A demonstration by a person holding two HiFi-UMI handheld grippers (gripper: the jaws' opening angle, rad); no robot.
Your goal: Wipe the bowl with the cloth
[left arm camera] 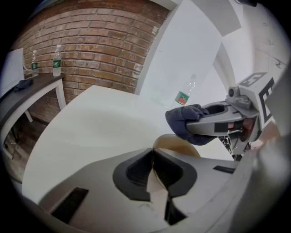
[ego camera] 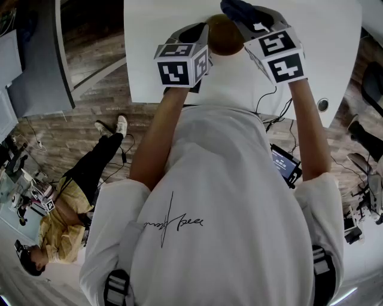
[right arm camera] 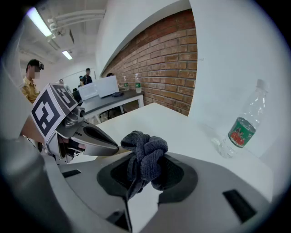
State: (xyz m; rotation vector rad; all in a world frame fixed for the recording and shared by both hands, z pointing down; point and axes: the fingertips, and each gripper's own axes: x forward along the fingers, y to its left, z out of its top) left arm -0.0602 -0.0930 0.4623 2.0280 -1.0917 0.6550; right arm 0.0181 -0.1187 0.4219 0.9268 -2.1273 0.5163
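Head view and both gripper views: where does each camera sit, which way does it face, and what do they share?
Head view: on the person's head, facing steeply down; shows shirt, forearms, left hand-held gripper, right hand-held gripper, bowl, table.
Left gripper view: rides the left one, faces along its jaws, shut on the bowl's rim; right one with cloth beyond.
Right gripper view: rides the right one, faces along its jaws, shut on the cloth; left one beyond.
Shared: both gripper views show the bottle.

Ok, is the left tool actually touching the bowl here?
Touching. The left gripper view shows the left tool with its jaws closed on the rim of the bowl: the thin brown edge runs straight in between them, with no gap on either side.
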